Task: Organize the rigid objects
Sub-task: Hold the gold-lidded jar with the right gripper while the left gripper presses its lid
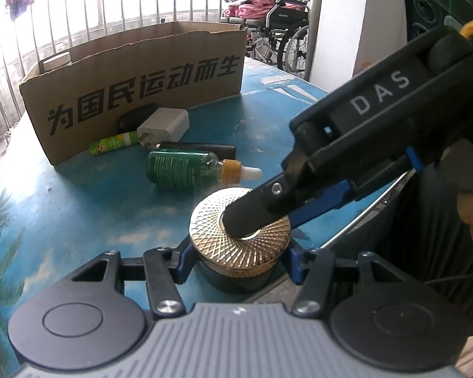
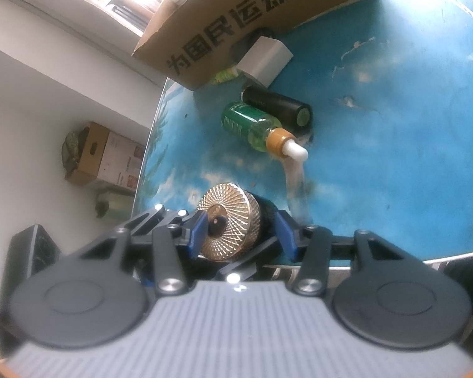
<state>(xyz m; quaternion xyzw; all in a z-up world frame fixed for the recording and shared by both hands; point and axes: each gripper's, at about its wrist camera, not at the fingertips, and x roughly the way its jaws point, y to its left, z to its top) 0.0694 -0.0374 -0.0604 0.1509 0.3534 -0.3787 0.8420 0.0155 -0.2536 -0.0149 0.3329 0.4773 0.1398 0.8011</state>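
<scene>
Left wrist view
Jar: a round dark jar with a gold lattice-patterned lid point(image 1: 239, 236) stands at the near edge of the blue sky-printed table point(image 1: 94, 214).
Left gripper point(image 1: 238, 263): blue pads close against the jar's sides, pinching it.
Right gripper point(image 1: 242, 217): one black finger lies across the lid's centre.
Box: an open brown cardboard box with black Chinese lettering point(image 1: 135, 85) holds a white-capped container at its far left corner.
Room: railing, window and wheelchair behind.

Right wrist view
Right gripper point(image 2: 241, 230): fingers straddle the jar point(image 2: 233, 220) from lid to base, closed on it.
Table point(image 2: 394, 157): green dropper bottle with an amber collar point(image 2: 255, 129), black cylinder point(image 2: 277, 107) and white charger block point(image 2: 263, 58) lie before the box point(image 2: 236, 22).
</scene>
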